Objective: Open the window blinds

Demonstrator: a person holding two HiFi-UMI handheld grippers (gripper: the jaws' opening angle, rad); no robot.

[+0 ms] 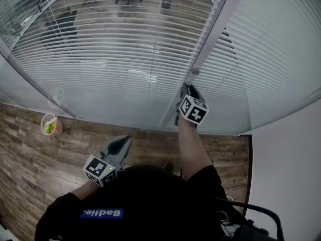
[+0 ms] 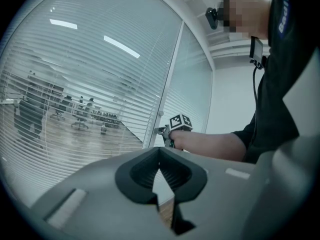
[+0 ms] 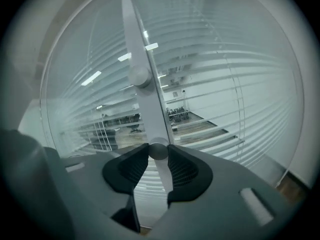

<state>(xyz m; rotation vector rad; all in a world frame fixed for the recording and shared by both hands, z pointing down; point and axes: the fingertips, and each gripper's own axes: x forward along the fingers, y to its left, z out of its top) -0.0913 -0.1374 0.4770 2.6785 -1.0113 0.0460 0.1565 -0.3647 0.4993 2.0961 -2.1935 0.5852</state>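
White slatted blinds [image 1: 125, 59] hang behind glass on both sides of a slanting white mullion [image 1: 210, 39]. The left pane's slats [image 3: 210, 99] are tilted enough to show an office behind them. The mullion carries two round knobs: the upper knob [image 3: 140, 76] is free, and the lower knob [image 3: 158, 150] sits between the tips of my right gripper [image 3: 158, 154], which is shut on it. In the head view my right gripper [image 1: 188, 88] reaches up to the mullion just under the free knob [image 1: 195, 71]. My left gripper [image 1: 124, 141] hangs low by my body, shut and holding nothing.
A small cup [image 1: 50, 125] with something green in it stands on the wooden floor [image 1: 30, 159] by the glass at the left. A white wall [image 1: 291, 174] closes off the right side. A black cable [image 1: 261, 210] loops at my lower right.
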